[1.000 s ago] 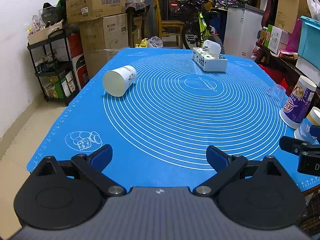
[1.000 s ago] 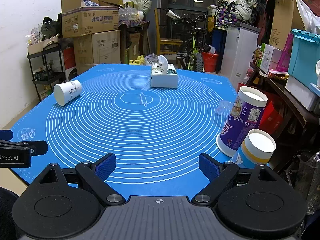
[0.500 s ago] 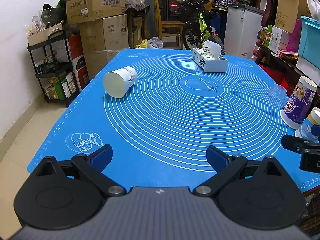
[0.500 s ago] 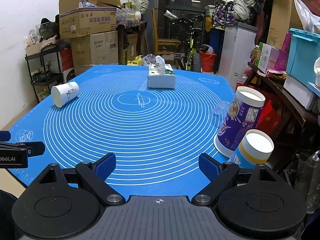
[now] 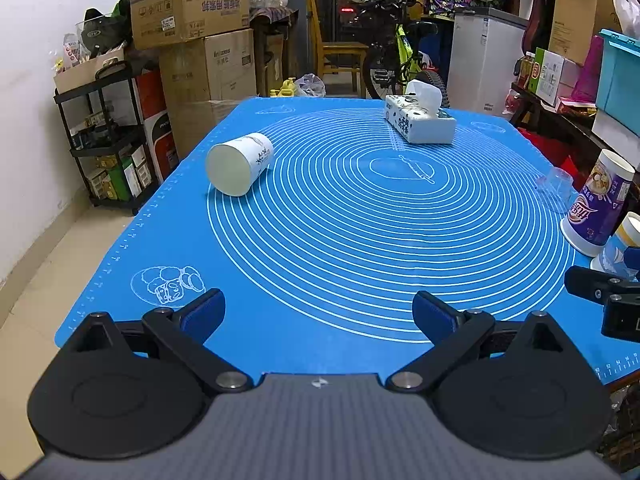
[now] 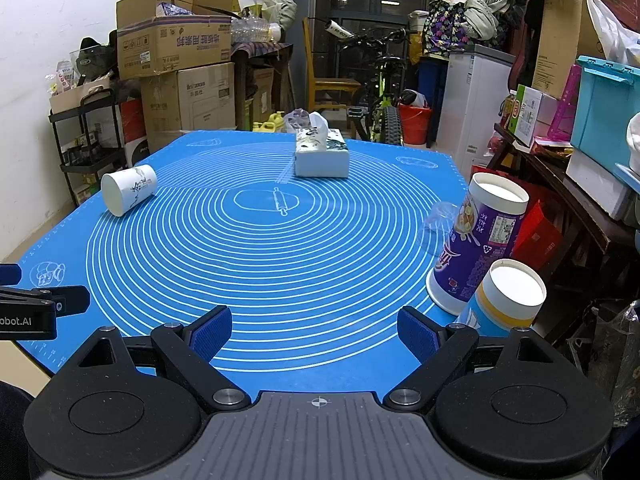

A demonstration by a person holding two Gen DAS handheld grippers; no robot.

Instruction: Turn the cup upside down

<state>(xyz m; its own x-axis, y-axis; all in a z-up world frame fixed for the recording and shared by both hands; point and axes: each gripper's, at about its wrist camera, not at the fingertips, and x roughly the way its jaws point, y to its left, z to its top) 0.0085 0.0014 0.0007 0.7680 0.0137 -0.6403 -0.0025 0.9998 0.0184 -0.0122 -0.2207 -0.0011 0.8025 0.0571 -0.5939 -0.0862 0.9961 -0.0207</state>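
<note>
A white paper cup [image 5: 239,163] with a dark ink print lies on its side at the left of the blue mat [image 5: 360,240], its flat base turned toward me. It also shows in the right wrist view [image 6: 127,189]. My left gripper [image 5: 319,314] is open and empty above the mat's near edge, well short of the cup. My right gripper [image 6: 315,332] is open and empty over the near right part of the mat. Each gripper's side shows at the edge of the other's view.
A tissue box [image 5: 419,120] stands at the far middle. A purple tube [image 6: 478,242], a yellow-banded tube [image 6: 506,300] and a clear plastic cup [image 6: 440,220] stand at the mat's right edge. Boxes and a black shelf [image 5: 108,140] line the left wall.
Both views have shifted very slightly; the left gripper has edged a little forward. The cup has not moved and both grippers stay open.
</note>
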